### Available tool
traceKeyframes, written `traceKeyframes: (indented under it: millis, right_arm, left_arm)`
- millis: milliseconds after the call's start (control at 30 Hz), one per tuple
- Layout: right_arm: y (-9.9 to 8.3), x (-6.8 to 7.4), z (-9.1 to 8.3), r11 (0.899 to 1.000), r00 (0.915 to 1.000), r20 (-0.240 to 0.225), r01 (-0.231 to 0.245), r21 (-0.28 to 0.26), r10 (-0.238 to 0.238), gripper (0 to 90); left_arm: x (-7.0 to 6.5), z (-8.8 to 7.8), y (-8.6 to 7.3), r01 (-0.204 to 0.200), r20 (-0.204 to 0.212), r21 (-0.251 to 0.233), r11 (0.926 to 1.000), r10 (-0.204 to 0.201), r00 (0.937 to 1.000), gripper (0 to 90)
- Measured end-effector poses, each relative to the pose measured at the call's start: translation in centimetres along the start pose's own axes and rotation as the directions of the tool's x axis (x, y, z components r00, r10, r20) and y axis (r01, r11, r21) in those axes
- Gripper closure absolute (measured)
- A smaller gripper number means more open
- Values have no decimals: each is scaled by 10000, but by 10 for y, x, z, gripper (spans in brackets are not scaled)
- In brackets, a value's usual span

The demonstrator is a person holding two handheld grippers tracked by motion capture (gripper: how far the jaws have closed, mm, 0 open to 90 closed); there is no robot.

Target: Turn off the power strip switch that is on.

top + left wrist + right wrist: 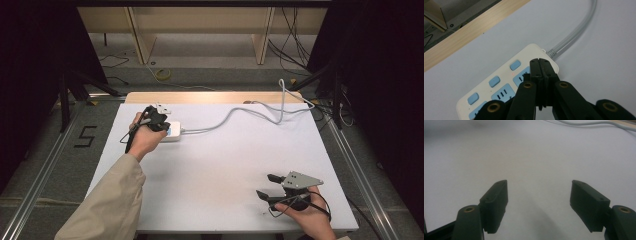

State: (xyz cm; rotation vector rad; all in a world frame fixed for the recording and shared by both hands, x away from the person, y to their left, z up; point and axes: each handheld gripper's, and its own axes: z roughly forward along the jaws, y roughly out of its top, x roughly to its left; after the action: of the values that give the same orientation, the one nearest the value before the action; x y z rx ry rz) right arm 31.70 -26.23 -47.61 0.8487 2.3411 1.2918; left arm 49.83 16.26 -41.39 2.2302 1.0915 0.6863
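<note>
On table's far left, power strip [506, 82] unlabelled, left tongs [541, 62] closed above it, right tongs [539, 202] open

Bright, even overhead light on the white table [220, 165], dark surroundings, soft shadows, slightly blurred close-up views.

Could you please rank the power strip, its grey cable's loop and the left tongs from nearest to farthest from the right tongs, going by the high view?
From the right tongs, at the table's near right:
1. Cable loop, far right of the table.
2. Power strip, far left.
3. Left tongs, shut, over the strip's left end.
</note>
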Motion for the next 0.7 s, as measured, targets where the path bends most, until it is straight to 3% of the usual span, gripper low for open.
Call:
traceKeyframes:
  millis: [700]
  right_arm:
    - [0,0,0,10000,10000,-3,18,-26,-18,316]
  left_arm:
    - [11,9,7,-13,-160,331,9995,18,9999,896]
